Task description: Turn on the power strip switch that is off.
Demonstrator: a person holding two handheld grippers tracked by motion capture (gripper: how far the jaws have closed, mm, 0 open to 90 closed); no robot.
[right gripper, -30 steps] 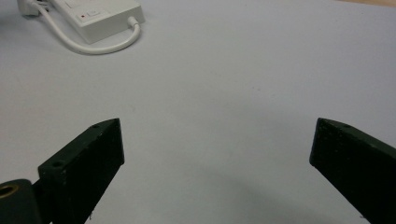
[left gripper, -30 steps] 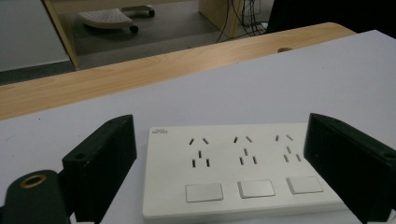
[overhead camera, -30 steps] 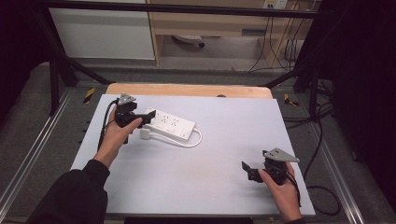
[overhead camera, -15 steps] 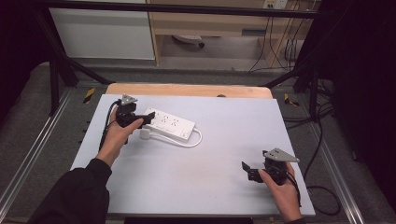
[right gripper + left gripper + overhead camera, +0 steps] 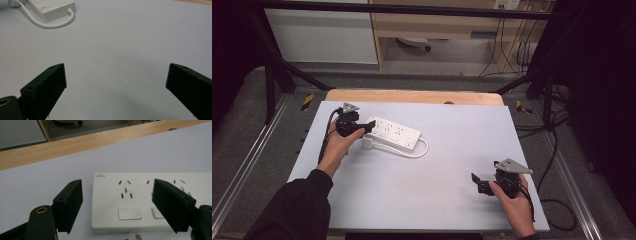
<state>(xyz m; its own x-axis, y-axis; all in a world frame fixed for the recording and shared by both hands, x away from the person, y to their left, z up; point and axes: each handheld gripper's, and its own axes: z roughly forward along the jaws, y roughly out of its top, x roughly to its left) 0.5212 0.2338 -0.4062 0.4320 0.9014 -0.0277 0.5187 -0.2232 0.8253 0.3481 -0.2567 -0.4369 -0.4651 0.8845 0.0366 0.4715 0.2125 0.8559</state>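
A white power strip (image 5: 394,132) lies flat at the table's back left, its white cable (image 5: 419,152) looping round to a white plug (image 5: 368,143) in front of it. My left gripper (image 5: 366,127) is at the strip's left end. In the left gripper view the strip's end (image 5: 140,195) lies between the two black jaws of the left gripper (image 5: 120,202), which have just been closing; the left jaw still stands off the strip's edge, so the gripper is open. My right gripper (image 5: 477,182) rests near the front right, open over bare table (image 5: 115,82).
The grey-white table top (image 5: 437,200) has a wooden strip (image 5: 412,96) along its far edge. Black frame bars and cables stand beyond the table's back and right sides. In the right gripper view the strip's cable end (image 5: 53,7) is far off at top left.
The left hand has barely shifted at the strip's left end. The right hand and its gripper have stayed where they were.
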